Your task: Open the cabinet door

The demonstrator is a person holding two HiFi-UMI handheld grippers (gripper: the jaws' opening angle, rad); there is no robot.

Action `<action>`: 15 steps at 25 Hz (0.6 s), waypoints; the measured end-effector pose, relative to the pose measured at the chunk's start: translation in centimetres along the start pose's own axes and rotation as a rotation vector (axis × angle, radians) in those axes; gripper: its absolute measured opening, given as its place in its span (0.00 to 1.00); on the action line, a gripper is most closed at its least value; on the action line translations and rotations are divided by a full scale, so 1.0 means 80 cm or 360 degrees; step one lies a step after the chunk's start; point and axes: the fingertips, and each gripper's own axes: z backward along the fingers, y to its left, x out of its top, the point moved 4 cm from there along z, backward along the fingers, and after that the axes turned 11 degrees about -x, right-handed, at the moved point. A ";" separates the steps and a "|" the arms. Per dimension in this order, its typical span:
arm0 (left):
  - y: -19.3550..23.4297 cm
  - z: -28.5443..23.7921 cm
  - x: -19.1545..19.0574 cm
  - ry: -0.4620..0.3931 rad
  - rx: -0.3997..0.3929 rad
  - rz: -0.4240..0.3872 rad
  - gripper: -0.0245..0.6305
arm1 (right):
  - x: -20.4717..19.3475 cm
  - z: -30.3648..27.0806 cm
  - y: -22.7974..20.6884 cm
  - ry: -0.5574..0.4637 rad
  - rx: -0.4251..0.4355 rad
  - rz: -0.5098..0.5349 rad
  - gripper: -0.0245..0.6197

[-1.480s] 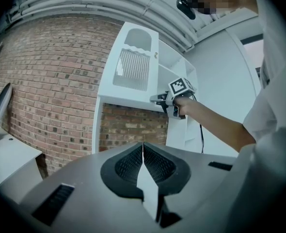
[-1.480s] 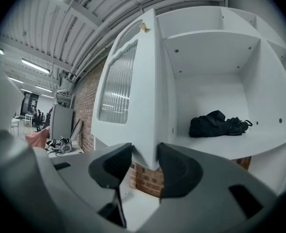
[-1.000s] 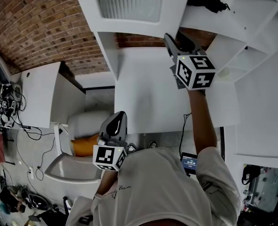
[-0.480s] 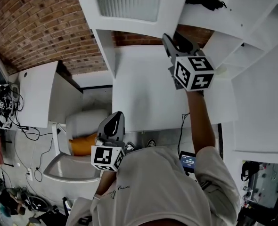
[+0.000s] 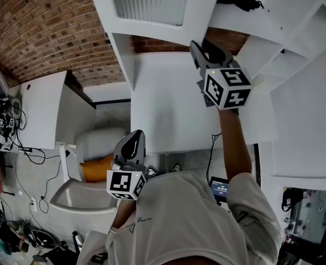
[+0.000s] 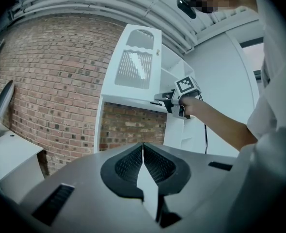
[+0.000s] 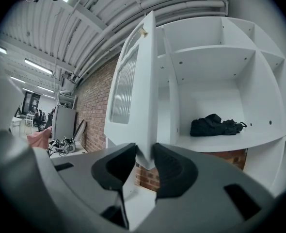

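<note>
The white cabinet door [image 5: 152, 4] with a ribbed glass pane stands swung out from the shelf unit; in the right gripper view the door [image 7: 133, 81] shows edge-on. My right gripper [image 5: 200, 47] is raised to its lower free corner. The jaws have just been closing, and now the right gripper [image 7: 144, 155] is shut on that corner, a pad on each face. My left gripper [image 5: 133, 141] hangs low by my chest, away from the cabinet. In its own view the left gripper [image 6: 143, 152] is shut and holds nothing.
A black bag [image 7: 214, 125] lies on the open shelf behind the door. A white counter [image 5: 168, 109] lies under the cabinet against the brick wall [image 5: 47, 26]. A white desk [image 5: 41, 109] with cables stands at the left. More open shelves [image 5: 295, 48] run to the right.
My right gripper has edged slightly left in the head view, at the door's lower corner. The left gripper has kept still.
</note>
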 end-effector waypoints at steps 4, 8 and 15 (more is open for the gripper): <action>-0.001 0.002 -0.003 0.0009 -0.0014 0.0001 0.07 | -0.001 0.007 0.003 -0.0002 0.0010 -0.0004 0.23; 0.003 0.004 0.000 0.0001 -0.0012 -0.0001 0.06 | -0.001 0.011 0.008 -0.0006 0.0015 -0.0008 0.22; 0.003 0.005 -0.002 0.0001 -0.0026 0.0003 0.06 | -0.001 0.022 0.013 -0.0013 0.0027 -0.0007 0.21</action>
